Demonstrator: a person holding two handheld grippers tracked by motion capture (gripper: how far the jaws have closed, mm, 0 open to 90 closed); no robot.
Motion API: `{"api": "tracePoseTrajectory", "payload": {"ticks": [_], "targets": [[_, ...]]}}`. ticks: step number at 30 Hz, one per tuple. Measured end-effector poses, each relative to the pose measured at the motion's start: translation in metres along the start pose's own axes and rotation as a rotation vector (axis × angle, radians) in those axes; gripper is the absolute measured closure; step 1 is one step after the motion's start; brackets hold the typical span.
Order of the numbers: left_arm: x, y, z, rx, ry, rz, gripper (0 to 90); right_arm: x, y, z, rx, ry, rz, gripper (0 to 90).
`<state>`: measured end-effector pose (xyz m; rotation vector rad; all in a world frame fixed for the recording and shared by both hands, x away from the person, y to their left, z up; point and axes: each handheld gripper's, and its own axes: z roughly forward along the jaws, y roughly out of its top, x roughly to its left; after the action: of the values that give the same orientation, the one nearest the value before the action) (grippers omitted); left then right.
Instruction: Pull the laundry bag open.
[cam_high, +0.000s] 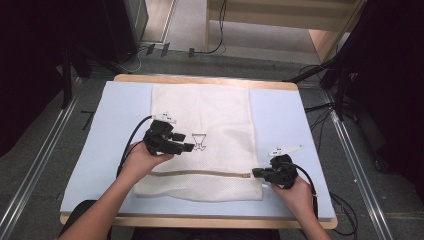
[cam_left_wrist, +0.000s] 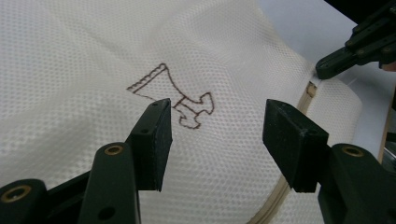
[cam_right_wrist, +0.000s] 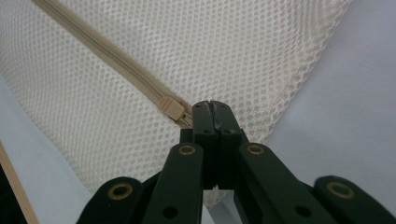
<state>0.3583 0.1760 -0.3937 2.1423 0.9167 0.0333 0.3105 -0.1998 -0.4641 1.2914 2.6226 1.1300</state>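
Right gripper is clamped with jaws pressed together at the zipper pull, at the right end of the zipper; whether the pull tab is pinched cannot be told. Left gripper is held with jaws spread above the brown printed logo, nothing between them. White mesh laundry bag is laid flat on the light blue mat, centred on the table, zipper near its front edge.

Bare blue mat either side of the mesh bag, far half unobstructed.
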Motion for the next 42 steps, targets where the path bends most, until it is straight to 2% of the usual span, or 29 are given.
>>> {"api": "tracePoseTrajectory", "payload": {"ticks": [4,5,7,8,10,13,14,17,18,21,24,27,28,29,30,32,33,36,37,42], "targets": [[-0.006,0.001,0.007,0.007,-0.015,0.005,45.2,0.002,-0.002,0.002,0.001,-0.013,-0.023,90.0],[-0.009,0.002,0.009,0.010,-0.029,0.007,47.1,0.003,-0.003,0.005,0.005,-0.021,-0.053,90.0],[-0.012,0.003,0.011,0.006,-0.041,0.008,48.4,0.003,-0.004,0.006,-0.001,-0.015,-0.059,90.0],[-0.016,0.003,0.014,0.008,-0.062,0.014,53.5,0.001,-0.006,0.006,-0.016,0.001,-0.068,90.0],[-0.022,0.004,0.017,0.007,-0.077,0.020,56.1,-0.001,-0.007,0.007,-0.026,0.014,-0.080,90.0],[-0.028,0.005,0.021,0.016,-0.087,0.038,58.3,-0.004,-0.007,0.007,-0.027,0.033,-0.062,90.0],[-0.034,0.006,0.026,0.018,-0.106,0.047,60.3,-0.005,-0.007,0.007,-0.027,0.042,-0.059,90.0],[-0.040,0.007,0.032,0.028,-0.107,0.053,61.8,-0.005,-0.007,0.007,-0.027,0.038,-0.076,90.0],[-0.044,0.008,0.036,0.031,-0.125,0.051,64.3,-0.005,-0.006,0.007,-0.023,0.036,-0.071,90.0],[-0.048,0.010,0.040,0.031,-0.140,0.054,67.6,-0.005,-0.007,0.007,-0.023,0.041,-0.054,90.0],[-0.058,0.013,0.051,0.038,-0.176,0.061,72.8,0.001,-0.005,0.007,-0.021,-0.007,-0.087,90.0],[-0.064,0.015,0.058,0.052,-0.174,0.072,72.7,0.002,-0.004,0.008,-0.017,-0.019,-0.089,90.0],[-0.068,0.015,0.065,0.071,-0.170,0.070,69.9,0.002,-0.005,0.008,-0.021,-0.015,-0.090,90.0],[-0.068,0.015,0.065,0.071,-0.170,0.070,70.0,0.002,-0.005,0.008,-0.021,-0.015,-0.090,90.0],[-0.073,0.015,0.074,0.082,-0.176,0.078,70.4,0.001,-0.005,0.008,-0.021,-0.011,-0.093,90.0],[-0.075,0.015,0.077,0.094,-0.172,0.085,70.8,0.001,-0.005,0.008,-0.022,-0.011,-0.096,90.0],[-0.079,0.015,0.081,0.105,-0.178,0.095,72.2,0.000,-0.005,0.008,-0.021,-0.008,-0.078,90.0],[-0.082,0.015,0.085,0.109,-0.184,0.096,74.2,0.000,-0.005,0.008,-0.023,-0.005,-0.068,90.0],[-0.084,0.015,0.087,0.103,-0.184,0.092,75.3,0.001,-0.005,0.008,-0.018,-0.010,-0.080,90.0],[-0.092,0.012,0.105,0.141,-0.194,0.096,78.3,0.001,-0.005,0.008,-0.020,-0.014,-0.090,90.0]]}}
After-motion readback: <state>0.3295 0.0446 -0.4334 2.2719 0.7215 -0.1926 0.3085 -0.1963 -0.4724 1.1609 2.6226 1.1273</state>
